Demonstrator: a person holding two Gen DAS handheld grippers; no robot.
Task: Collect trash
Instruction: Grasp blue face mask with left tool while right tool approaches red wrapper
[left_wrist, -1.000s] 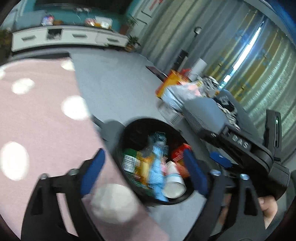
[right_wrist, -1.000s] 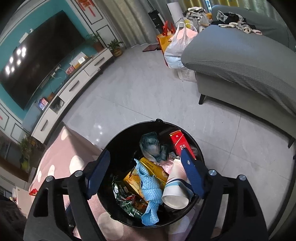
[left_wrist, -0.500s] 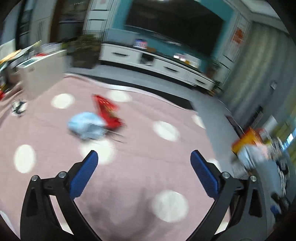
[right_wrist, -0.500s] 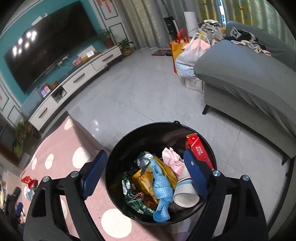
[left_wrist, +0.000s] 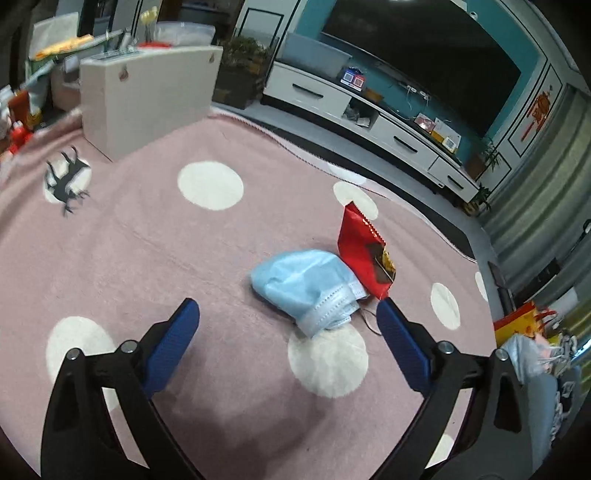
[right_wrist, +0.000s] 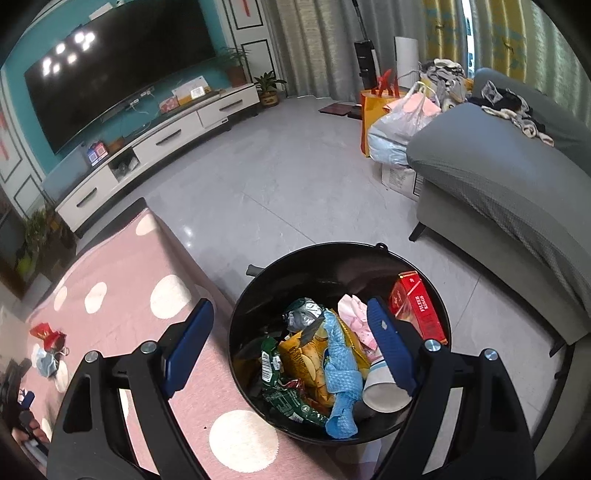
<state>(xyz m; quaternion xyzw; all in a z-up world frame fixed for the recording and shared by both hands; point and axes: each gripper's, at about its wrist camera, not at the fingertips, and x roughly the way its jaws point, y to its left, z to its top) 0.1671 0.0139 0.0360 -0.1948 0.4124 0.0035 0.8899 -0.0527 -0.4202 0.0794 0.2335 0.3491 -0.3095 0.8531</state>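
Observation:
A light blue face mask (left_wrist: 310, 286) lies crumpled on the pink dotted rug (left_wrist: 155, 236), touching a red snack wrapper (left_wrist: 364, 247) behind it. My left gripper (left_wrist: 286, 317) is open and empty, just short of the mask. My right gripper (right_wrist: 290, 319) is open and empty above a black trash bin (right_wrist: 255, 295) that holds wrappers, a blue cloth, a paper cup and a red box. The mask (right_wrist: 45, 361) and wrapper (right_wrist: 47, 332) also show small at the far left of the right wrist view.
A white cabinet (left_wrist: 147, 96) stands at the rug's far left edge, a small dark toy (left_wrist: 66, 177) near it. A white TV console (left_wrist: 369, 110) runs along the teal wall. A grey sofa (right_wrist: 498, 184) and bags (right_wrist: 399, 125) stand right of the bin.
My left gripper has swung away from the bin to the rug and now faces the mask and red wrapper close up. My right gripper has pulled back slightly over the bin.

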